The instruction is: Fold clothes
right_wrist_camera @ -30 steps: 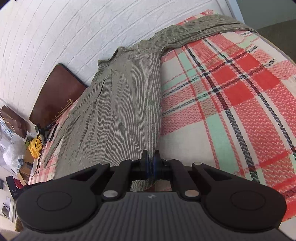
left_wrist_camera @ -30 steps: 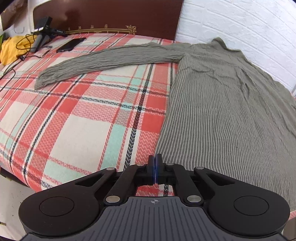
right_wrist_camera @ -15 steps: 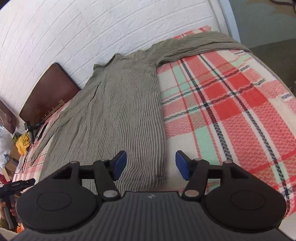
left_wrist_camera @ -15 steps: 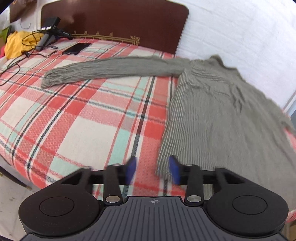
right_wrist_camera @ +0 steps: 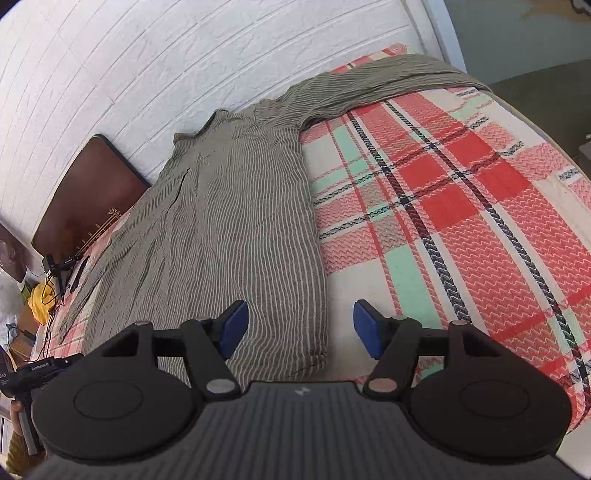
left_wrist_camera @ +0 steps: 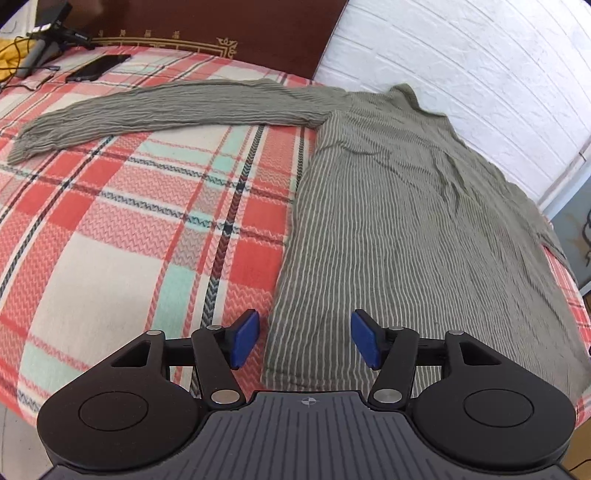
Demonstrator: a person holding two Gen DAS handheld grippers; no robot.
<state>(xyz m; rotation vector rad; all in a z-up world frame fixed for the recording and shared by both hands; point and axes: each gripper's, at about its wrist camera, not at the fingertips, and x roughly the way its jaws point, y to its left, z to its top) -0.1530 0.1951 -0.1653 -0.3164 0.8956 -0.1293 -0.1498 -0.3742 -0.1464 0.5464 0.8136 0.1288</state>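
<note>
Light: bright, even daylight is filling both views.
Shadows: soft ones are lying under the garment (left_wrist_camera: 399, 236) edges and below the pads (left_wrist_camera: 245, 338).
Glare: the white wall (right_wrist_camera: 155, 70) is washing out slightly.
Distortion: fisheye is bending the bed (right_wrist_camera: 461, 221) outward at the edges.
Focus: both views are staying sharp, with slight softness at the corners.

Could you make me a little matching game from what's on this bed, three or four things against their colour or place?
Things:
1. striped sweater
2. phone
3. headboard
4. gripper pads

Descriptions:
A. dark brown with gold trim
B. blue
C. black, lying near the head of the bed
D. grey-green, spread flat with sleeves out

Pairs: 1-D, 2-C, 3-A, 4-B
</note>
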